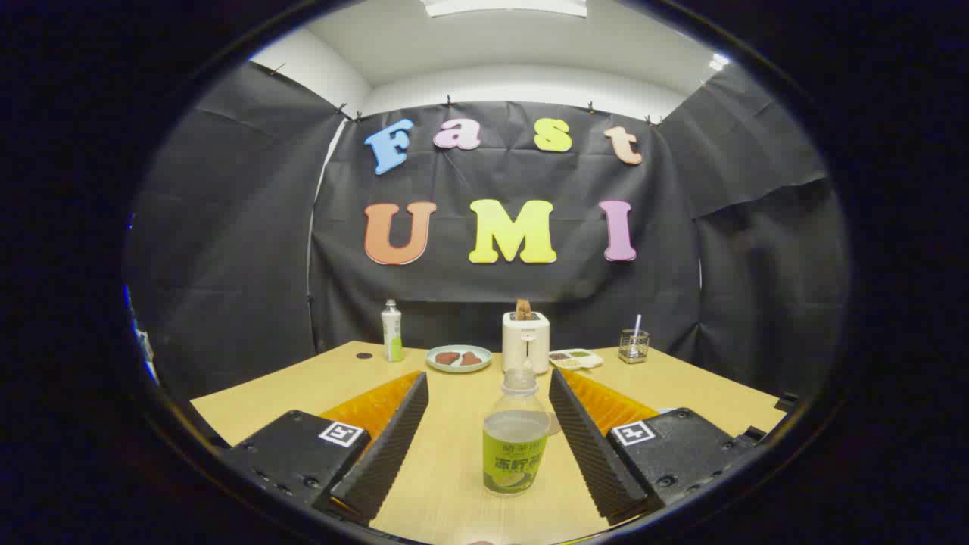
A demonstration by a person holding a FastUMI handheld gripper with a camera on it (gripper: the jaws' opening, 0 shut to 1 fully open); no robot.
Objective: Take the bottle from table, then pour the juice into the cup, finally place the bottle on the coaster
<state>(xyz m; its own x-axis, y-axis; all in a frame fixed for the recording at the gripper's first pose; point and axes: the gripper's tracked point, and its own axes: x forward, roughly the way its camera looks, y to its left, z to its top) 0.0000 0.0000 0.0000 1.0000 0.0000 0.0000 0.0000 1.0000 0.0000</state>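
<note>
The gripper [488, 393] has its two fingers spread wide apart, touching nothing, and the bottle [515, 443] stands on the tabletop [447, 469] between them, a little closer to the right finger than to the left, with clear gaps on both sides. The bottle is upright, so its long axis runs vertically, across the line on which the fingers would close; its label band sits at about the height of the finger faces, and its cap pokes up above them. The liquid inside looks to fill it only partway. As a judgement, the first step is in hand: the bottle is not yet taken, and closing squarely on its body, perhaps after a small nudge to the right to centre it, seems all the grasp needs. Directly beyond the bottle, partly hidden by it, something pale and rounded may be the cup, but I cannot tell, and I cannot pick out a coaster. Counting what lies farther ahead, near the wall: one second bottle [391, 331] with a white body off to the left, one plate [459, 359] holding brown pieces, one white toaster [525, 341] straight ahead, one small divided tray [576, 359] beside it, and one glass [634, 345] with a straw to the right.
</note>
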